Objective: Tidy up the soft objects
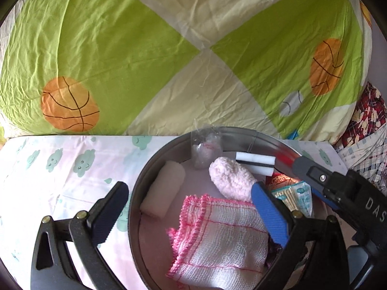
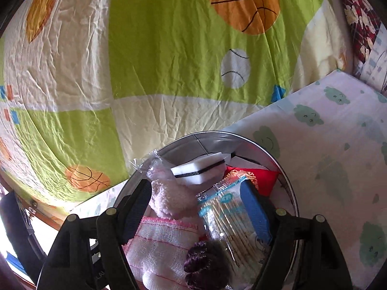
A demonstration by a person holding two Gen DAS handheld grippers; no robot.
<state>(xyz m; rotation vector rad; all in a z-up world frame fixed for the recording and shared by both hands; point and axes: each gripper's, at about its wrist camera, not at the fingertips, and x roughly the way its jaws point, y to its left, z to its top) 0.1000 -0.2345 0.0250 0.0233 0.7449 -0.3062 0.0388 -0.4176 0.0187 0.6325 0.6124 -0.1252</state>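
The round metal tin (image 1: 261, 136) holds one pink-edged gauze cloth (image 1: 217, 241), one fluffy pink sock (image 1: 229, 178), one white roll (image 1: 163, 191) and one cotton-swab packet (image 1: 293, 197). It sits on a cloud-print sheet (image 1: 72, 169), with a green-and-cream basketball quilt (image 1: 121, 48) behind it. Both pairs of jaws hang open over the tin, empty.

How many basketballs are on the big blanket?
3 in the left view: one lower left, one at right, part of one at the far right edge. Folds may hide more.

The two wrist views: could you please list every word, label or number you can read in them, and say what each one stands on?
"DAS": white letters on the black body of the right gripper, cut off at the picture's edge, so possibly part of a longer word.
Cotton swab packet: blue printed label, too small and blurred to read.
Round metal tin, gauze cloth, cloud-print sheet: no text visible.
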